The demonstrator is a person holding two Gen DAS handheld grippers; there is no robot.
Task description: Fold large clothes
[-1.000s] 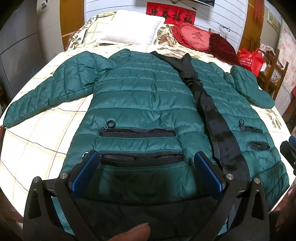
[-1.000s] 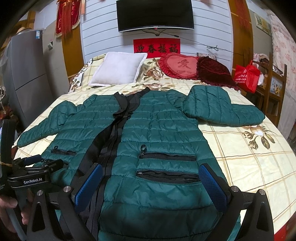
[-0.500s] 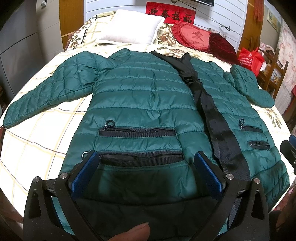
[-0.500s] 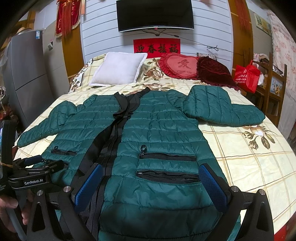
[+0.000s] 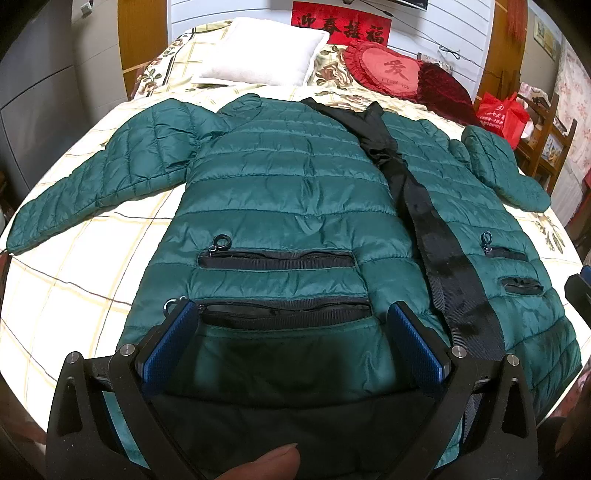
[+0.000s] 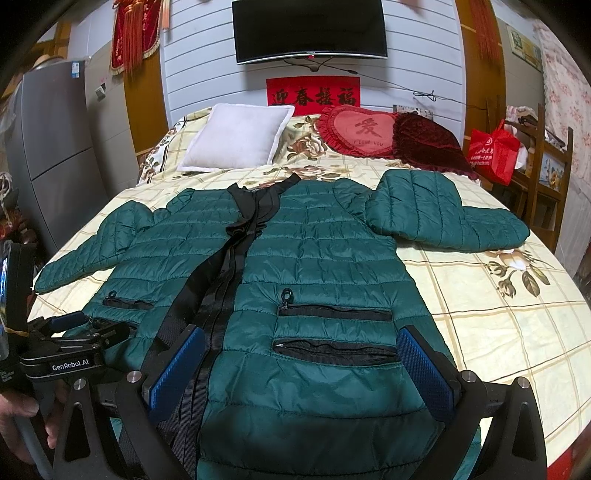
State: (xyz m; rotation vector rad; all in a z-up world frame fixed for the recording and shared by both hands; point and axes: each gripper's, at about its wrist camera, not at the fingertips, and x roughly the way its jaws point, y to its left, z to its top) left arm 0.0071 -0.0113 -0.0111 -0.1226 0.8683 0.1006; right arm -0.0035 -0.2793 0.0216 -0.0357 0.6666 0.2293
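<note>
Over bed point(image 6: 498, 321), both wide-spread grippers hover above jacket point(image 6: 325, 251).

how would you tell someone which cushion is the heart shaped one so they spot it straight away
Start at the black TV on the white slatted wall and drop to the head of the bed below it. Three cushions sit there: the heart cushion is the middle one, pinkish red with a frilled edge and a dark character, unlike the plain white pillow and dark maroon velvet cushion.

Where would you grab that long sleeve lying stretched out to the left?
Probably at the cuff end of the left sleeve, coming in from the bed's outer side: it lies flat and straight, its tip near the bed edge, so pinching there lets it swing over the jacket.
</note>
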